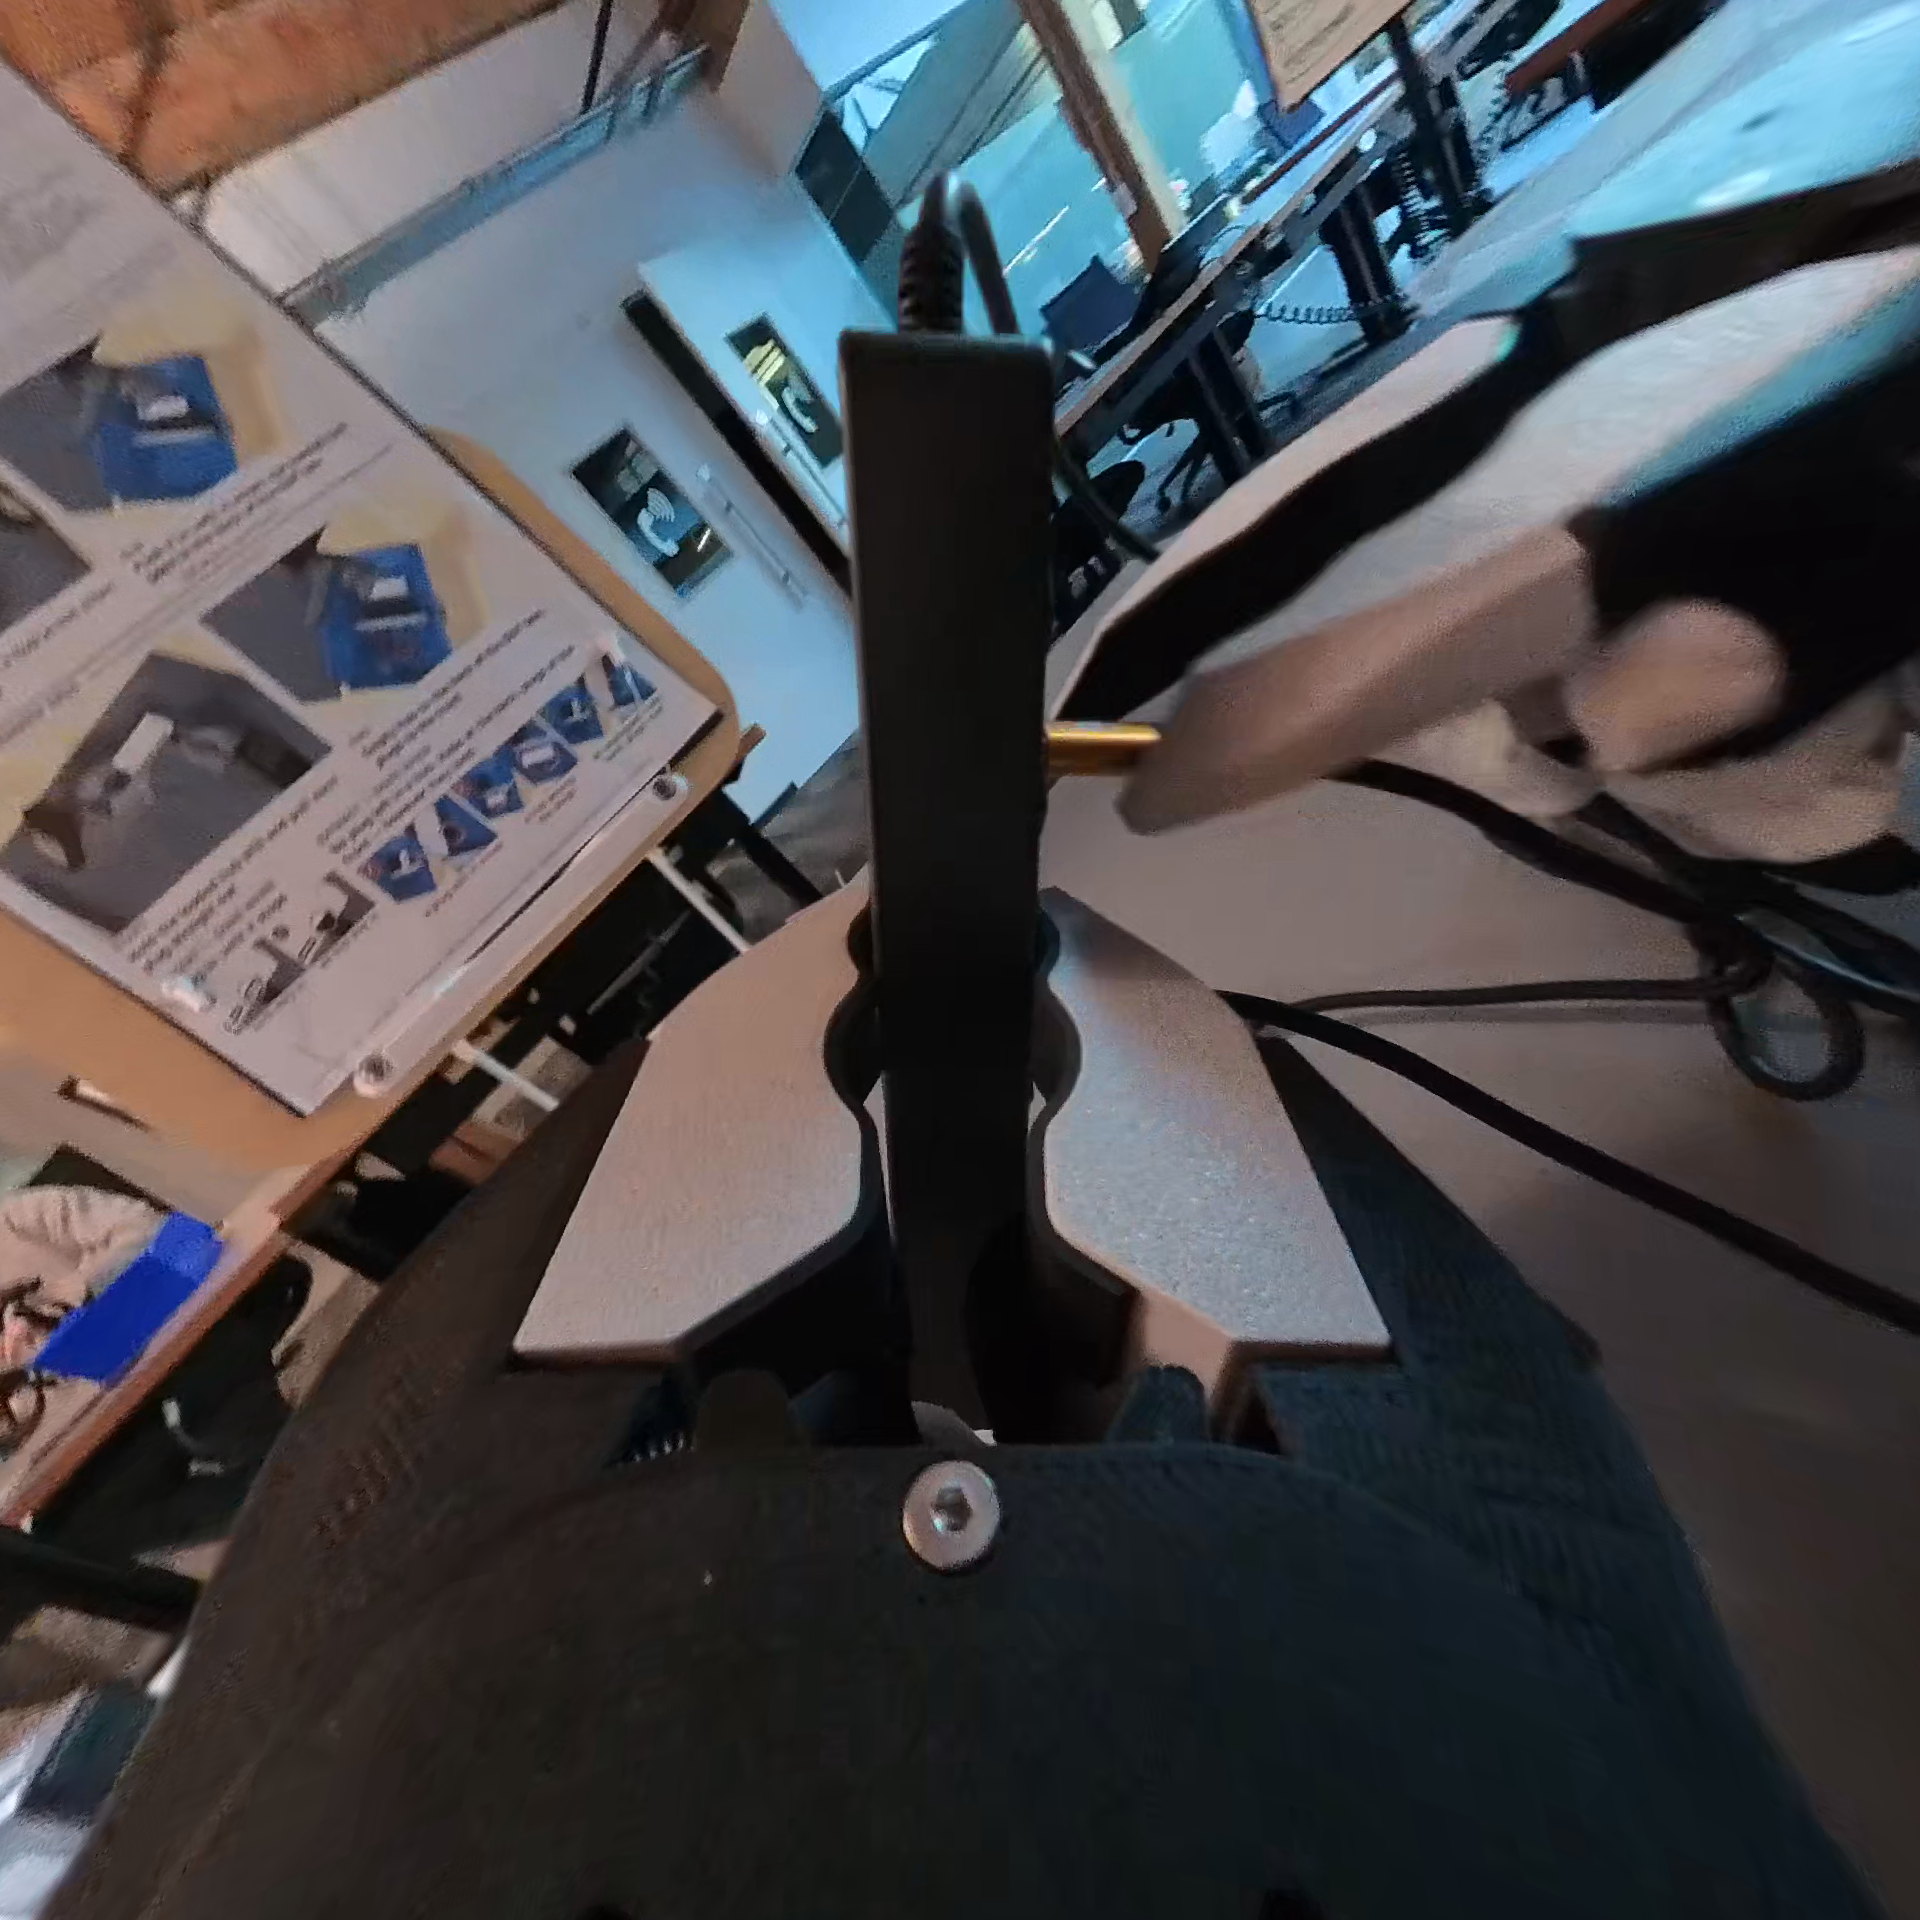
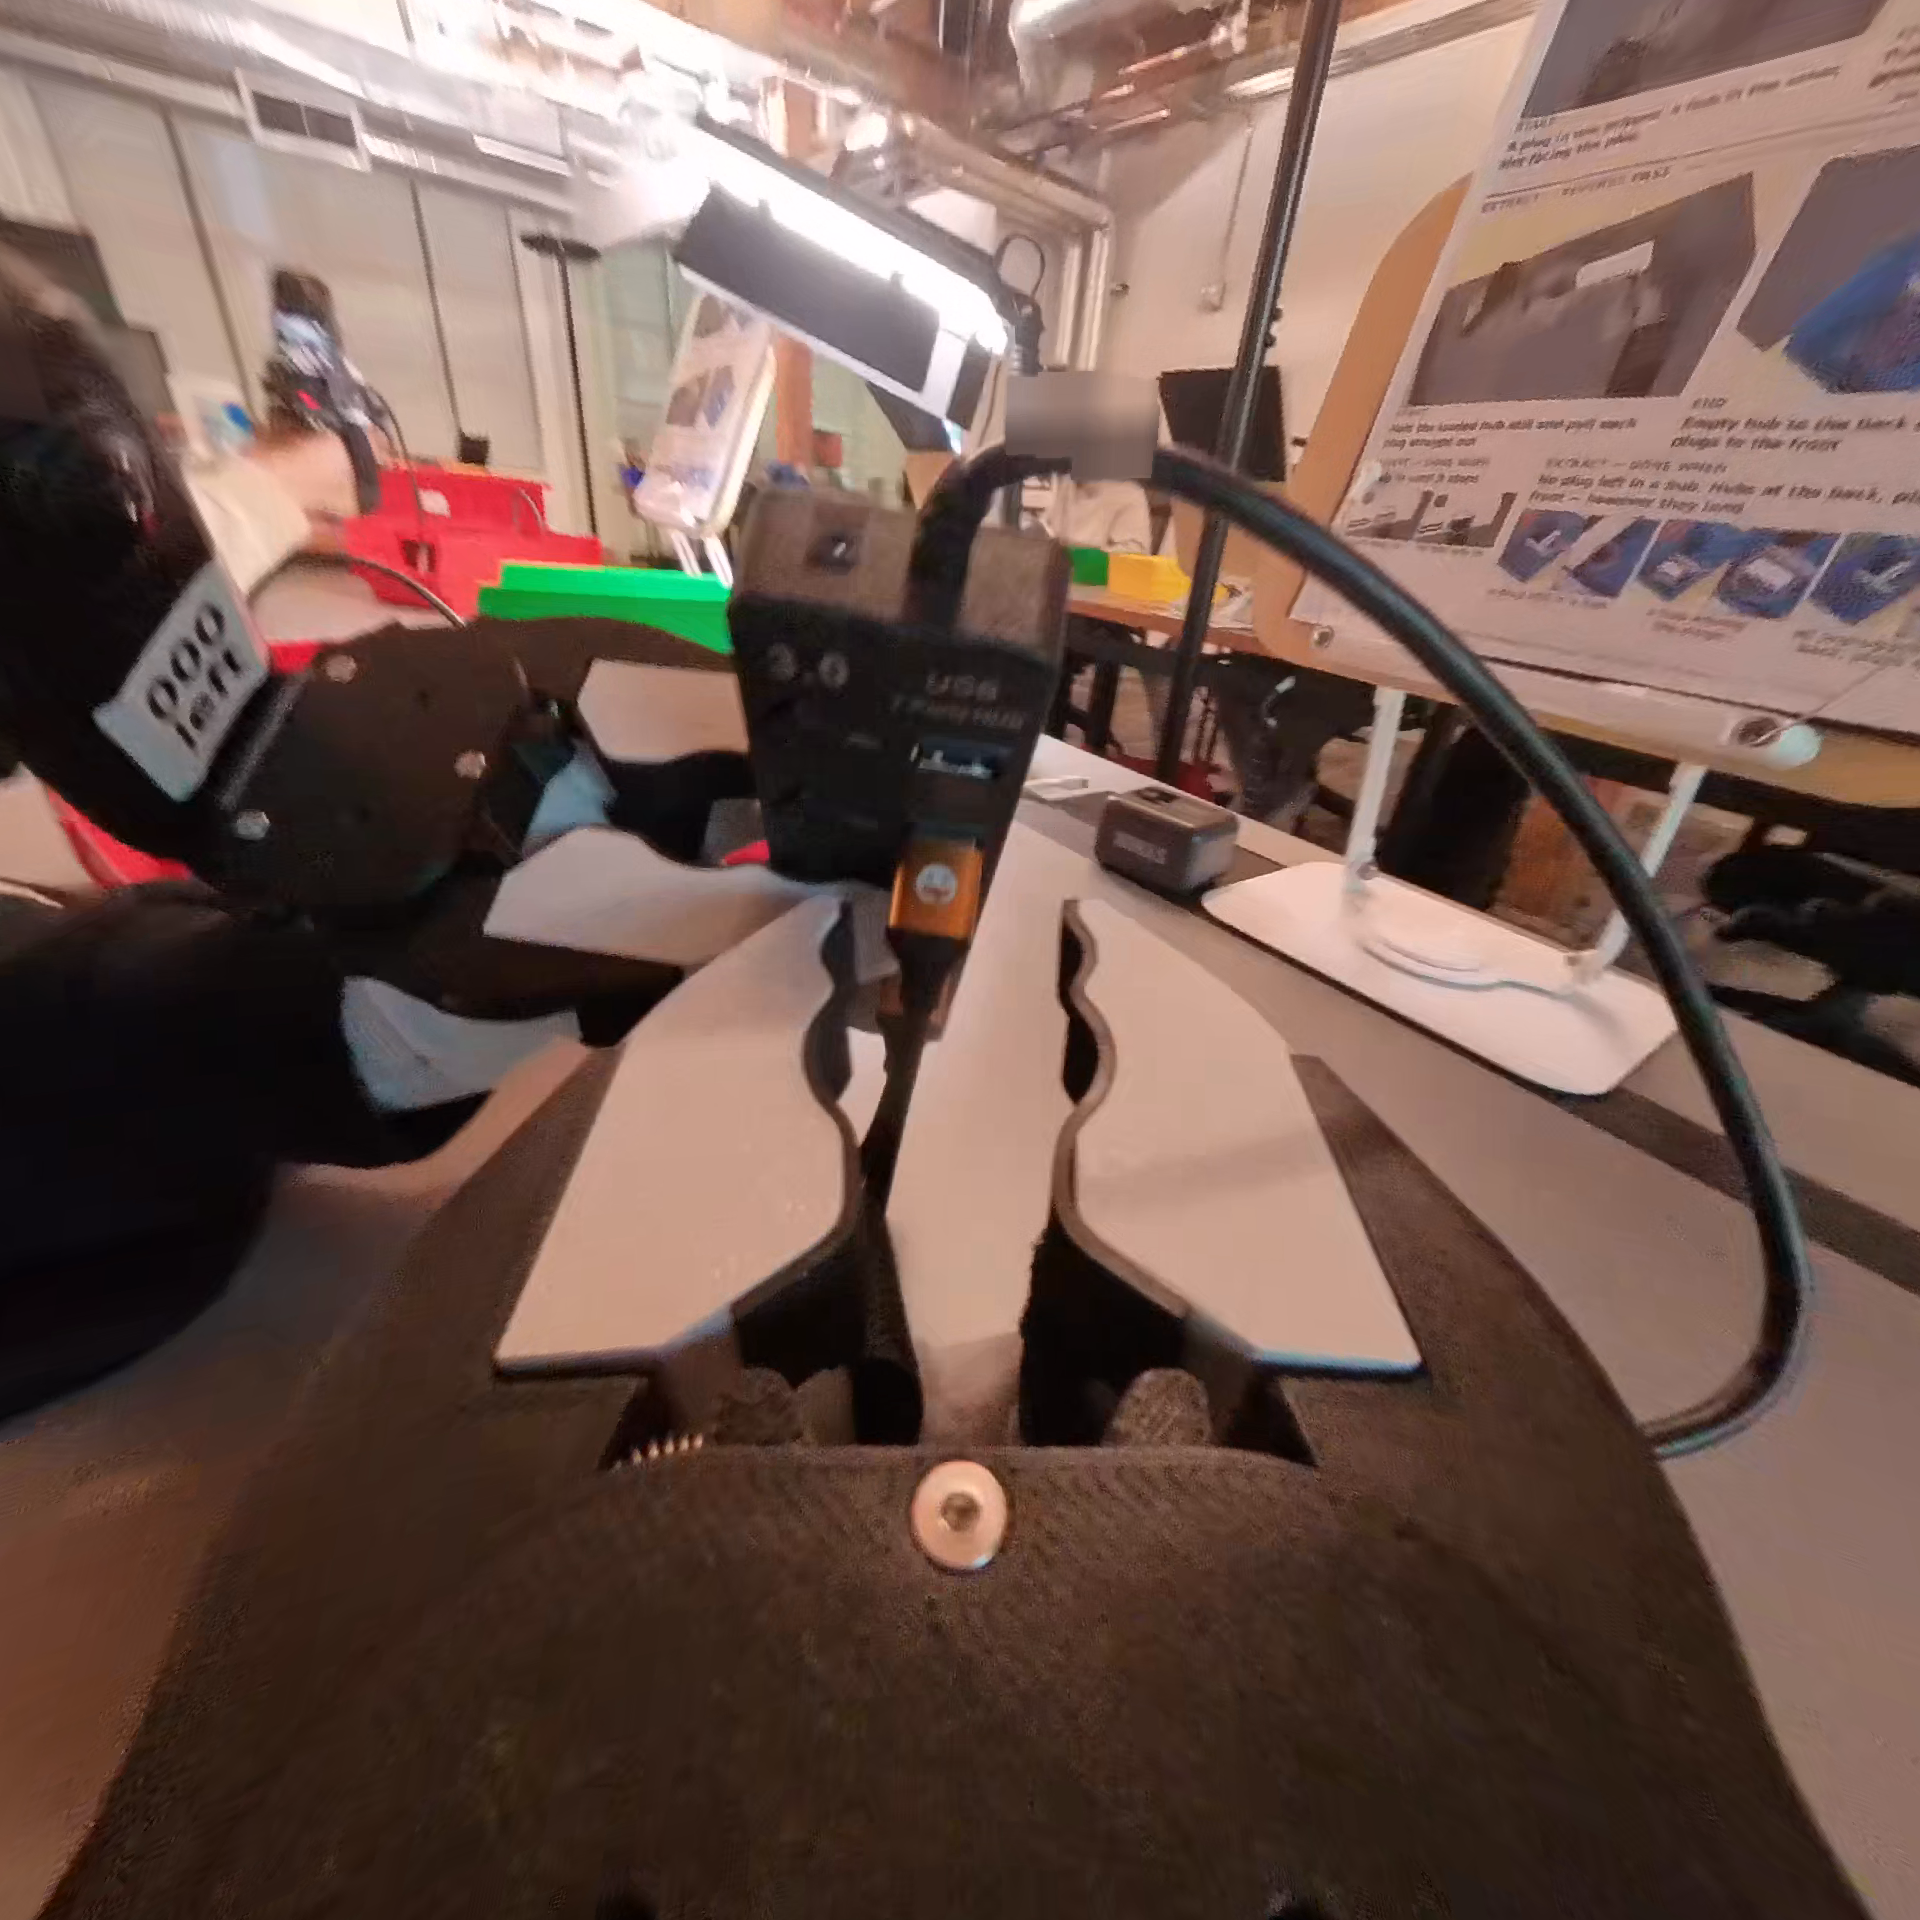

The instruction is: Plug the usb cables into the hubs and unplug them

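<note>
Two tools: left tool point(image 1: 951, 997) clamped on the black hub point(image 1: 951, 665), upright at frame centre. Right tool point(image 2: 951, 966) stands apart around the orange plug point(image 2: 933, 894), seated in the hub. Close squarely, pull straight, hub steady.

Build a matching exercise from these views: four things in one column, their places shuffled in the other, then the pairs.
1 black hub
2 orange plug
3 white stand base
4 green bin

A on the table, right of the hub
B between the fingers of the left gripper
C in the background, left of the hub
D in the hub's port

Pairs: 1-B, 2-D, 3-A, 4-C
</note>
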Demonstrator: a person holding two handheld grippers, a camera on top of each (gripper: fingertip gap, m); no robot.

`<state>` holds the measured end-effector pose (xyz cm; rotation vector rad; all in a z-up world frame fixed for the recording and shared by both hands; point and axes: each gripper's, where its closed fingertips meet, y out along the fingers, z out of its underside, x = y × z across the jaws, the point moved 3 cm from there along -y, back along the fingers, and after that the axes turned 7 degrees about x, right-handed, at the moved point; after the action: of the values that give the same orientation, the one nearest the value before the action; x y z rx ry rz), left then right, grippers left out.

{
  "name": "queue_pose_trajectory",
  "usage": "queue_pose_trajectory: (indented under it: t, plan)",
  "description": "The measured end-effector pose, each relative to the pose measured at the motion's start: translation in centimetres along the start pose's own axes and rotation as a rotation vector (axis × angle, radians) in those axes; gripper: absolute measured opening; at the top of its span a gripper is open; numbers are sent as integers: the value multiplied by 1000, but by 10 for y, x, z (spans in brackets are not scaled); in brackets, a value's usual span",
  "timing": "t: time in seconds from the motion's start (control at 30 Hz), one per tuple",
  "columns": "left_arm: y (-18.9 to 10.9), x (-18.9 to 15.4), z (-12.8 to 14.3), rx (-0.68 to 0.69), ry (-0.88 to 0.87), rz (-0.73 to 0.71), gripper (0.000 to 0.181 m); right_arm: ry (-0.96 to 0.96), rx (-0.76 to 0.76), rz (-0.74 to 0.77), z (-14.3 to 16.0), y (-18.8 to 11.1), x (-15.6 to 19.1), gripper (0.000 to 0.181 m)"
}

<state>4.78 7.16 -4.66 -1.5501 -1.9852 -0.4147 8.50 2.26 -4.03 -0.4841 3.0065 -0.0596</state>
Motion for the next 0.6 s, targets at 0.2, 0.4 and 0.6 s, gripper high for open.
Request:
queue_pose_trajectory:
  t: [0.2, 0.4, 0.6]
  plan:
    - [2, -6, 2, -10, -19, 43, 25, 21, 24, -47, 3, -1, 3, 16]
    - [6, -11, 5, -13, -76, 107, 26, 37, 51, -53, 5, -1, 2, 16]
    - [8, 12, 14, 71, -201, 2, 24, 27, 142, -41, 13, -1, 2, 16]
